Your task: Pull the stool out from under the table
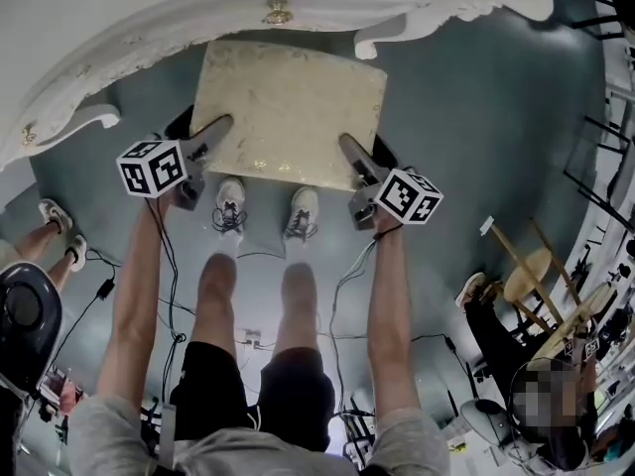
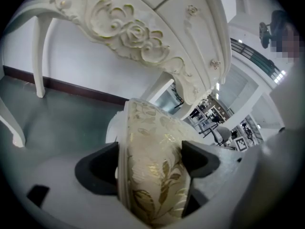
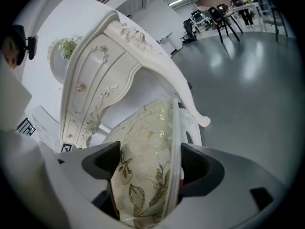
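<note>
The stool [image 1: 290, 107] has a cream seat cushion with a gold leaf pattern. It stands on the grey floor just in front of the ornate white table [image 1: 179, 13], its far edge near the table's front. My left gripper [image 1: 211, 132] is shut on the seat's left edge, and my right gripper [image 1: 352, 150] is shut on its right edge. In the left gripper view the cushion [image 2: 150, 166] fills the gap between the jaws of my left gripper [image 2: 148, 163]. The right gripper view shows the same cushion [image 3: 145, 161] clamped in my right gripper [image 3: 145, 165].
The person's legs and white shoes [image 1: 230, 204] stand right behind the stool. The table's curved legs [image 1: 84, 117] flank the stool. A black chair [image 1: 25, 315] is at left, wooden stools [image 1: 531, 276] and another person at right. Cables [image 1: 342, 296] trail on the floor.
</note>
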